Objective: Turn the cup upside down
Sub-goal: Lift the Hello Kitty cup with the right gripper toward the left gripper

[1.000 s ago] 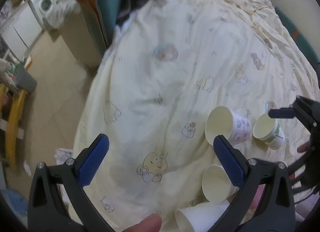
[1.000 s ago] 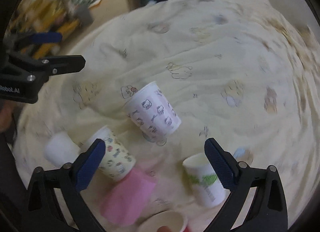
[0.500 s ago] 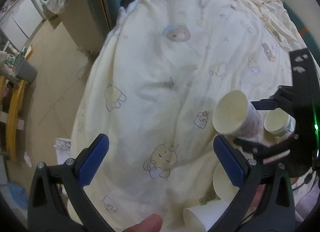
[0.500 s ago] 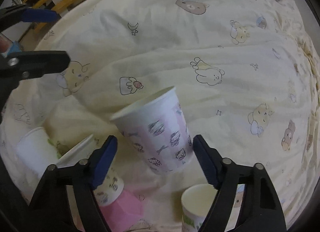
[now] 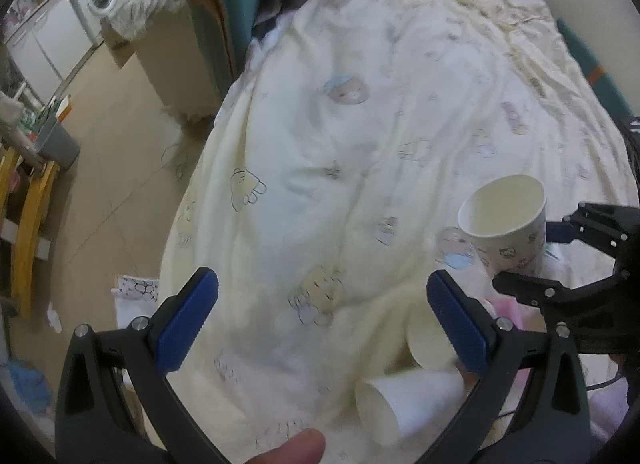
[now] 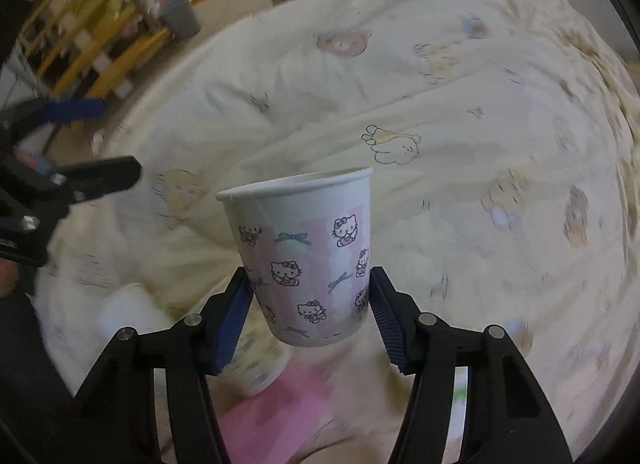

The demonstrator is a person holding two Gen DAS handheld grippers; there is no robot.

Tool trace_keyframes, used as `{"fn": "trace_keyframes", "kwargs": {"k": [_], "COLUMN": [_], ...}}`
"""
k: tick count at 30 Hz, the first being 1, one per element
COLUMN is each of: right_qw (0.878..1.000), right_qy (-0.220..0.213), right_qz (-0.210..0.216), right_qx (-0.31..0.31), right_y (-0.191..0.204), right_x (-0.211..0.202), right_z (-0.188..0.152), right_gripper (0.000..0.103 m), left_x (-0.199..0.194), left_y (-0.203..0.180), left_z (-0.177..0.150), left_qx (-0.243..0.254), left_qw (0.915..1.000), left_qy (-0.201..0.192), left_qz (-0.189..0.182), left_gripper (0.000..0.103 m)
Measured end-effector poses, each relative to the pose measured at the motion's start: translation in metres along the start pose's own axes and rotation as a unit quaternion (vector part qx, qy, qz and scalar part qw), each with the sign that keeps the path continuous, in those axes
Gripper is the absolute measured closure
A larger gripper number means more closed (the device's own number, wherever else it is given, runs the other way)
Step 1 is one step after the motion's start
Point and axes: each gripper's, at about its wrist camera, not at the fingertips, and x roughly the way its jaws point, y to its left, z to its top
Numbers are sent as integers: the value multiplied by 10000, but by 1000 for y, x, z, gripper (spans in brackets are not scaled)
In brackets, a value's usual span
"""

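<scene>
My right gripper [image 6: 310, 296] is shut on a paper cup with a kitten print [image 6: 302, 256] and holds it upright, mouth up, lifted above the cream bedspread [image 6: 460, 191]. In the left wrist view the same cup [image 5: 506, 219] shows at the right, mouth open toward the camera, held by the right gripper [image 5: 532, 254]. My left gripper [image 5: 322, 316] is open and empty over the bedspread [image 5: 340, 143]. The left gripper shows in the right wrist view at the left edge [image 6: 76, 139].
A white cup [image 5: 404, 404] lies on its side by my left gripper, another cup [image 5: 426, 338] beside it. In the right wrist view a patterned cup [image 6: 262, 362] and pink paper [image 6: 272, 412] lie under the held cup. The bed edge and floor [image 5: 100, 203] are to the left.
My right gripper has closed on the kitten cup and lifted it off the bedspread, bringing it upright. My left gripper stays open and has shifted little.
</scene>
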Motion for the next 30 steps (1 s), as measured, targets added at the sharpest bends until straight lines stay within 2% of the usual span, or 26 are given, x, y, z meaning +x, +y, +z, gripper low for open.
{"fn": "trace_keyframes", "kwargs": {"k": [2,4,9,13,20,22,30], "right_qw": [9994,9962,9898,9828,9536,9407,9100], "right_qy": [-111,-213,-326,-518,-602,-557,-283], "right_qz": [148,468,696,740,977,1077,1275], "right_qx": [305,702,1195,1612,2785,3168,3934], "right_y": [3,11,54,82,103,103,96], "right_x": [-15,-34,-49,-55,-36,-22,24], "right_z": [-16,-42,-95,-129,-200,-217,-238], "right_gripper": [42,42,42,42,42,42,41], "left_x": [-18,-32,-65,-84,-93,-92,-89], "left_y": [-5,-7,-13,-17,-11,-10,-15], "left_z": [-15,-29,-73,-110,-160,-170,-191], "left_qx": [139,149,295,515,452,421,548], "left_qw": [9998,9997,9986,9970,9973,9974,9955], "left_qy": [-115,-160,-353,-546,-526,-530,-778], "left_qz": [-18,-117,-279,-180,-242,-239,-24], "left_gripper": [0,0,0,0,0,0,0]}}
